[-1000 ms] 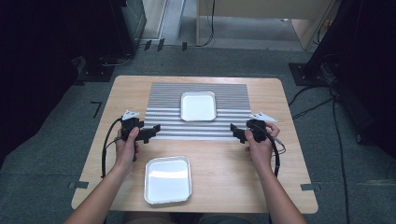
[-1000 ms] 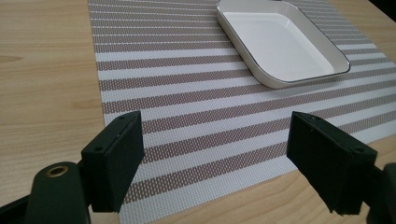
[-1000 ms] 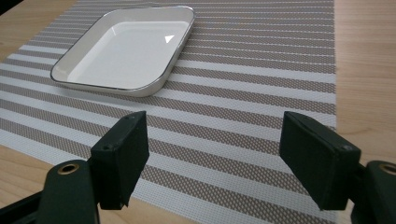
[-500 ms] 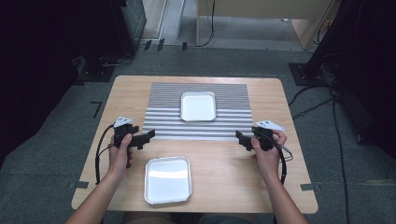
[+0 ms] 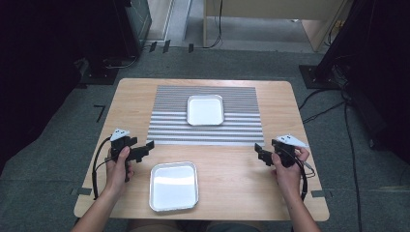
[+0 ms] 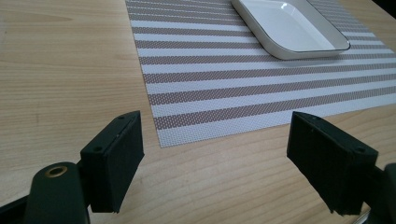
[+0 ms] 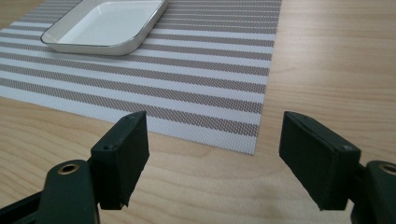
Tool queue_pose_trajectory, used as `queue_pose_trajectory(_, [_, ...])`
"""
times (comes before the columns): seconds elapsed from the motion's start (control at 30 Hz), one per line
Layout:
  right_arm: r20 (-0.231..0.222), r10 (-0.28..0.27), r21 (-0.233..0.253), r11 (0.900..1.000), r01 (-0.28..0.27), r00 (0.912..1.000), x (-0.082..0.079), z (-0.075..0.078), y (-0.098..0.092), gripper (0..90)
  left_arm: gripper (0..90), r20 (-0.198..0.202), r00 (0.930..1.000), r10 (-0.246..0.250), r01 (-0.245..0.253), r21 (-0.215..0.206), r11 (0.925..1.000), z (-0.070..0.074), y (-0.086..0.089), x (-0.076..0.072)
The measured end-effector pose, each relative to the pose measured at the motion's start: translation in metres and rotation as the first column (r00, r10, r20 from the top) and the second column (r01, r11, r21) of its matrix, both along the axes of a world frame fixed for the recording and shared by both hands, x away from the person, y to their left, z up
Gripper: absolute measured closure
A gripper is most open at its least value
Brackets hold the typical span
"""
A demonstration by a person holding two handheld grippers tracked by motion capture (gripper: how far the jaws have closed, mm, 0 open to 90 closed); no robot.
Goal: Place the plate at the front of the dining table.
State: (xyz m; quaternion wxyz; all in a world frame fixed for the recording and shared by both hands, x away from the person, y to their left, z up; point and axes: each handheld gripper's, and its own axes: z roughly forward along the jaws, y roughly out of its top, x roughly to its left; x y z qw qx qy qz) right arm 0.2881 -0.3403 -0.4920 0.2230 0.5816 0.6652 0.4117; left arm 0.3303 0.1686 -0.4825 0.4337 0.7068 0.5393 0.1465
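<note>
A grey-and-white striped placemat (image 5: 208,126) lies on the far half of the wooden table (image 5: 232,169). On it sits an empty white square dish (image 5: 205,109), also seen as the dish (image 6: 289,25) and the dish (image 7: 105,23). A second empty metal tray (image 5: 174,186) rests on bare wood near the front edge. My left gripper (image 5: 145,149) hovers by the mat's near left corner, open and empty, its jaws wide apart around the left gripper midpoint (image 6: 233,163). My right gripper (image 5: 261,153) is open and empty by the near right corner, shown as the right gripper (image 7: 215,158).
Black cables (image 5: 99,164) trail from each gripper over the table's sides. Dark equipment and floor cables (image 5: 329,104) surround the table. Bare wood (image 5: 232,193) lies between the metal tray and the right hand.
Both hands have drawn back toward the table's front and outward, off the mat's near edge. Both grippers remain open and empty.
</note>
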Motion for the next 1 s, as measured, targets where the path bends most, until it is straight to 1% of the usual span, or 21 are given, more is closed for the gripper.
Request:
queue_pose_trajectory(0.03, [0.000, 0.000, 0.000, 1.000, 0.000, 1.0000, 0.000, 0.000, 0.000, 24.5, 18.7, 0.002, 1.0000, 0.000, 0.000, 0.002, 1.0000, 0.000, 0.001, -0.001])
queue_pose_trajectory(0.27, [-0.016, -0.005, -0.009, 1.000, 0.005, 0.9999, -0.013, -0.009, -0.007, 24.5, 17.7, 0.002, 1.0000, -0.002, 0.002, -0.006, 1.0000, -0.004, 0.006, -0.010])
queue_pose_trajectory(0.53, [-0.020, -0.018, -0.004, 1.000, 0.018, 0.9996, -0.029, -0.012, -0.018, 24.8, 17.7, -0.005, 1.0000, 0.006, -0.006, -0.002, 1.0000, -0.011, 0.017, -0.021])
queue_pose_trajectory(0.7, [-0.022, -0.031, -0.005, 0.999, 0.031, 0.9993, -0.039, -0.015, -0.027, 25.0, 17.7, -0.009, 0.9998, 0.019, -0.019, 0.002, 0.9998, -0.015, 0.028, -0.029])
queue_pose_trajectory(0.73, [-0.026, -0.040, -0.001, 0.999, 0.040, 0.9989, -0.043, -0.016, -0.031, 25.1, 17.4, -0.009, 0.9998, 0.020, -0.020, 0.004, 0.9998, -0.015, 0.030, -0.030])
queue_pose_trajectory(0.83, [-0.026, -0.045, -0.003, 0.999, 0.045, 0.9987, -0.047, -0.016, -0.035, 25.2, 17.2, -0.012, 0.9996, 0.025, -0.025, 0.004, 0.9997, -0.016, 0.037, -0.035])
queue_pose_trajectory(1.0, [-0.034, -0.054, -0.014, 0.998, 0.053, 0.9980, -0.054, -0.020, -0.041, 25.4, 17.2, -0.004, 0.9994, 0.033, -0.033, 0.013, 0.9994, -0.016, 0.048, -0.042])
